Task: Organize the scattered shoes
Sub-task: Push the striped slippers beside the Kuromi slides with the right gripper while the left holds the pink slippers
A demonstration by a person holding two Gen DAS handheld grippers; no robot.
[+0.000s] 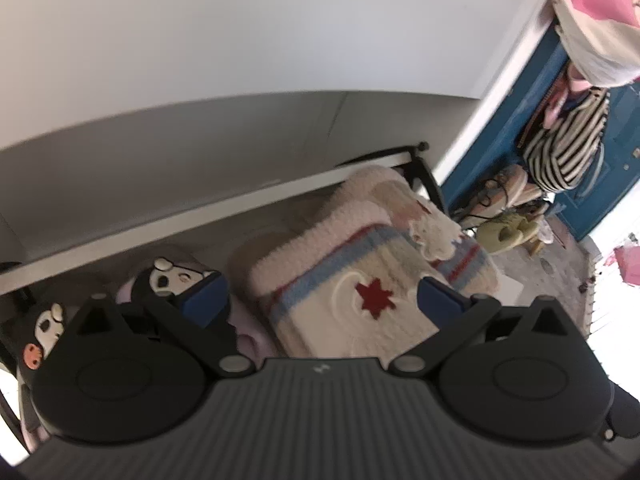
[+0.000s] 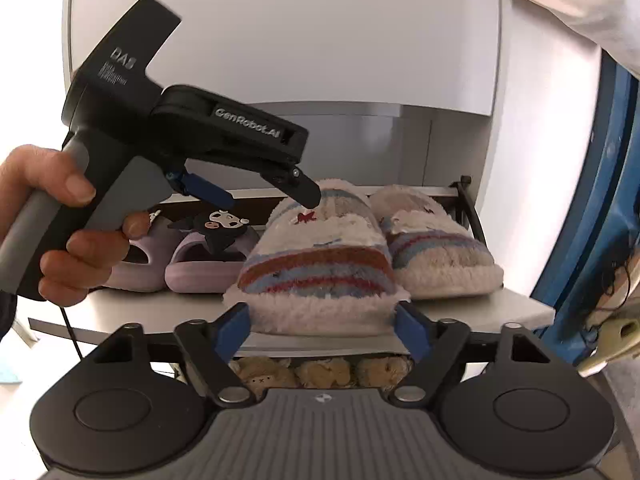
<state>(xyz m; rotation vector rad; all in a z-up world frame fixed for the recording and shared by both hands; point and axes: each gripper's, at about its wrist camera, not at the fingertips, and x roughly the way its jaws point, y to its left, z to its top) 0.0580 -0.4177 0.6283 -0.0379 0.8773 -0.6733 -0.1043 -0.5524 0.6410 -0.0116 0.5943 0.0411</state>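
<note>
Presently both grippers are standing with jaws apart, empty: right gripper (image 2: 322,330) facing the striped slipper (image 2: 316,272) sitting on the shelf (image 2: 516,306) beside its mate (image 2: 436,248), left gripper (image 1: 320,300) hovering above, seemingly after placement.

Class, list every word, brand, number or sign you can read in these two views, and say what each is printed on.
"DAS": rear block of the left gripper, seen in the right wrist view.
"GenRobot.AI": side of that gripper's body.
Small print under "DAS": too small to read.
Small white logo on the right gripper: a mark only, no letters.
</note>
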